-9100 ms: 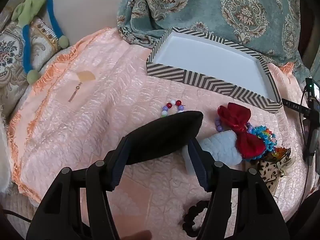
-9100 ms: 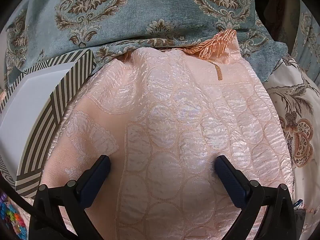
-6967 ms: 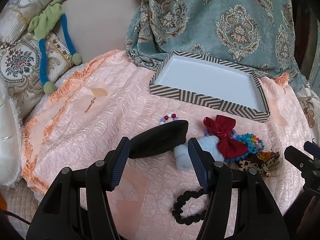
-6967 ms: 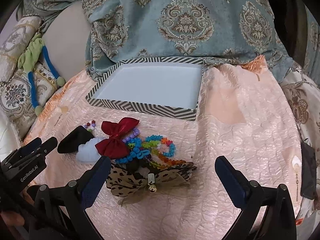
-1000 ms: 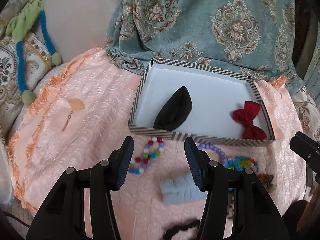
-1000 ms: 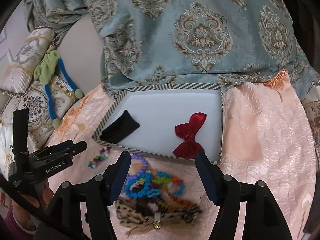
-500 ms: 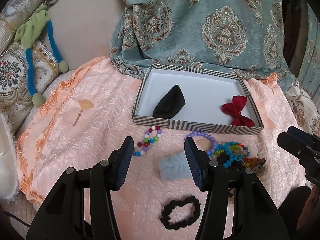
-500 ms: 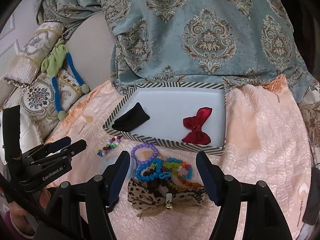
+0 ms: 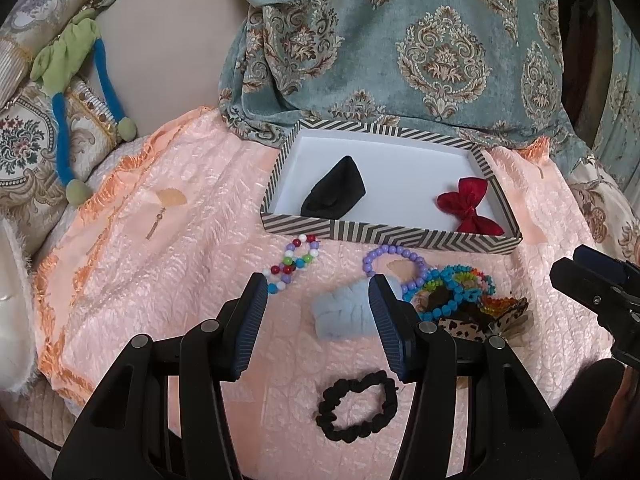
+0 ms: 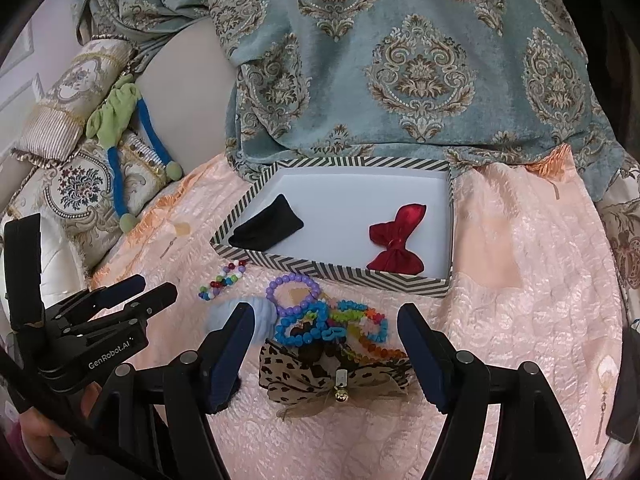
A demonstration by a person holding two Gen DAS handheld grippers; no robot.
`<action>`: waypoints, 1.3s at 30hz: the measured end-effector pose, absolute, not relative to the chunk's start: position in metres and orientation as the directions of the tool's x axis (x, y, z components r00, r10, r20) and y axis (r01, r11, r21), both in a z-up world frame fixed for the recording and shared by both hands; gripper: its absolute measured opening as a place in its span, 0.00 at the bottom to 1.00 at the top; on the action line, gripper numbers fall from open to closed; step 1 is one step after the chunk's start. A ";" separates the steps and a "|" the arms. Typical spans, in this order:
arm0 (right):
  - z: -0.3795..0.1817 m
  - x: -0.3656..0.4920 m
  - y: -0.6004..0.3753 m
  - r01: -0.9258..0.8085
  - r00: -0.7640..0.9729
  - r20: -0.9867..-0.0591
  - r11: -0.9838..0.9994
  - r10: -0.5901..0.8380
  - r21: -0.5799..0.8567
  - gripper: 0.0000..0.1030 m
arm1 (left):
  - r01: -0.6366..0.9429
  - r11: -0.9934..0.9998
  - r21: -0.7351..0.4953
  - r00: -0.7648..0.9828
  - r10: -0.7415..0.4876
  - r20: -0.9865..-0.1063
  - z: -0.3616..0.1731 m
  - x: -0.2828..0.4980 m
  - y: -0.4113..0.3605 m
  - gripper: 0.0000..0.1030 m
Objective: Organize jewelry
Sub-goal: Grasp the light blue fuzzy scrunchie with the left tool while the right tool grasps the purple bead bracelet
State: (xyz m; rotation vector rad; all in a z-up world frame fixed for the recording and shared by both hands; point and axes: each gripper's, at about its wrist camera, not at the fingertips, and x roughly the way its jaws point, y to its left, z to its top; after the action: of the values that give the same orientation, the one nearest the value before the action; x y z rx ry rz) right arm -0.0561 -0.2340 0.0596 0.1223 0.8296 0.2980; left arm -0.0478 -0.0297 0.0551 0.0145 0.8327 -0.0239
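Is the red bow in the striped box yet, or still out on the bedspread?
In. The red bow lies on the white floor of the striped box, near its right wall, apart from the black piece.

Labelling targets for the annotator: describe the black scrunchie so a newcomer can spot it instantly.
Start at the striped tray at the far side of the peach quilt and come toward the camera, past the pale blue scrunchie. The black scrunchie lies alone, nearest the camera. It is a plain, ruffled black ring, not beaded like the bracelets.
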 end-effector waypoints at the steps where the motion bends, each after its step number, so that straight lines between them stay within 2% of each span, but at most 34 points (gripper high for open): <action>1: 0.059 -0.056 -0.234 -0.214 0.635 -0.709 0.951 0.308 0.222 0.69 | 0.028 1.000 0.005 0.672 -0.016 -0.741 0.054 -0.048 -0.029 0.51; 15: 0.045 -0.054 -0.241 -0.206 0.607 -0.730 0.950 0.313 0.236 0.69 | 0.037 0.999 -0.006 0.647 -0.029 -0.762 0.045 -0.048 -0.024 0.51; 24: 0.028 -0.039 -0.245 -0.223 0.571 -0.746 0.939 0.344 0.262 0.69 | 0.116 0.988 -0.101 0.578 -0.149 -0.803 0.032 -0.047 -0.014 0.51; 27: 0.023 -0.031 -0.240 -0.244 0.547 -0.753 0.930 0.366 0.275 0.63 | 0.154 0.978 -0.140 0.540 -0.202 -0.817 0.026 -0.041 -0.019 0.59; 29: 0.021 -0.022 -0.233 -0.269 0.530 -0.756 0.922 0.383 0.278 0.61 | 0.160 0.973 -0.166 0.527 -0.227 -0.819 0.024 -0.036 -0.022 0.59; 32: 0.014 -0.006 -0.219 -0.308 0.496 -0.772 0.912 0.396 0.270 0.53 | 0.170 0.971 -0.171 0.505 -0.235 -0.831 0.018 -0.026 -0.027 0.60; 39: -0.015 0.037 -0.188 -0.369 0.409 -0.830 0.901 0.379 0.229 0.51 | 0.219 0.965 -0.143 0.434 -0.228 -0.872 -0.001 -0.004 -0.035 0.65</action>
State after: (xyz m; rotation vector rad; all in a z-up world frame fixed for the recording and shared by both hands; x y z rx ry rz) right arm 0.0366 -0.1878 -0.0153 0.0101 1.0486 0.4711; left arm -0.0042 -0.0354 -0.0011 -0.0087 1.0870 -0.2784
